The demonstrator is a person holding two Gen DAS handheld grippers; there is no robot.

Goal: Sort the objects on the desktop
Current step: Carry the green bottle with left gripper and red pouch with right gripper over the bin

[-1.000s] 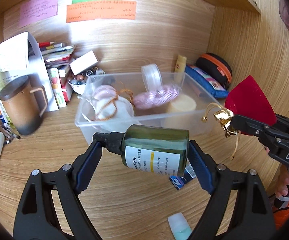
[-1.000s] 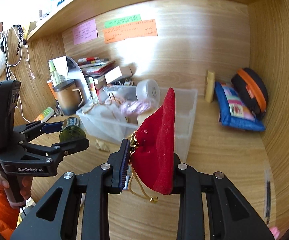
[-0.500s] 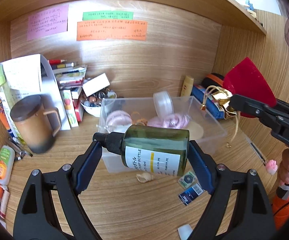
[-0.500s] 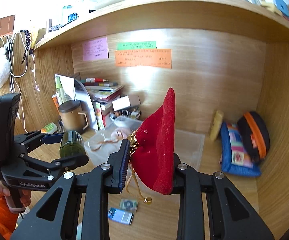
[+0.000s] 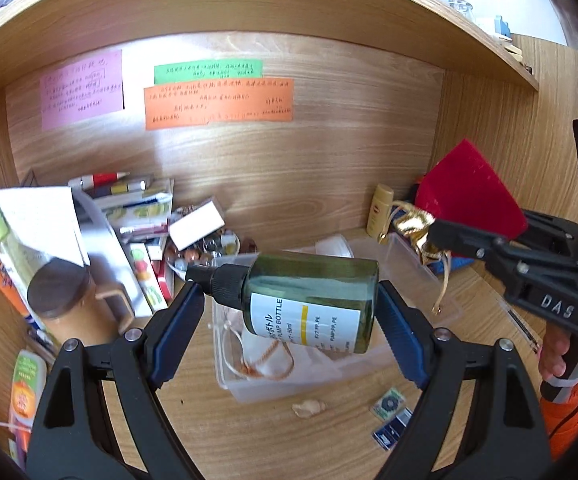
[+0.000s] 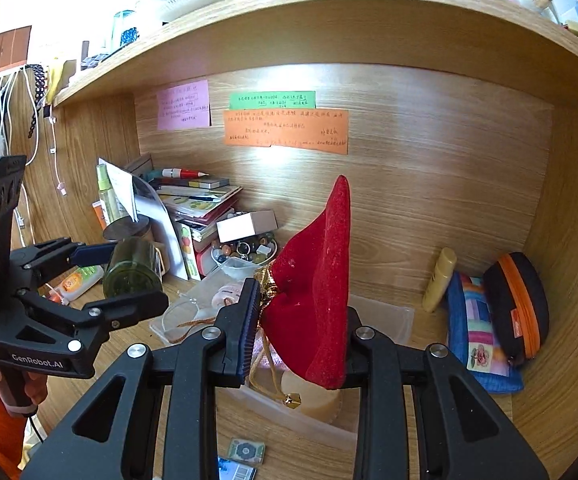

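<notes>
Both my hands have risen: my left fingers (image 5: 289,312), spread wide, clamp the green pump bottle (image 5: 309,304) endwise, my right fingers (image 6: 301,332) pinch the red pouch (image 6: 317,280), both above the clear bin (image 5: 421,272), ready for sorting

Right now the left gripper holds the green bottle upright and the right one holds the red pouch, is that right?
Not upright: the green bottle lies sideways across the left gripper, cap pointing left, as the left wrist view shows. The right gripper does hold the red pouch.
</notes>
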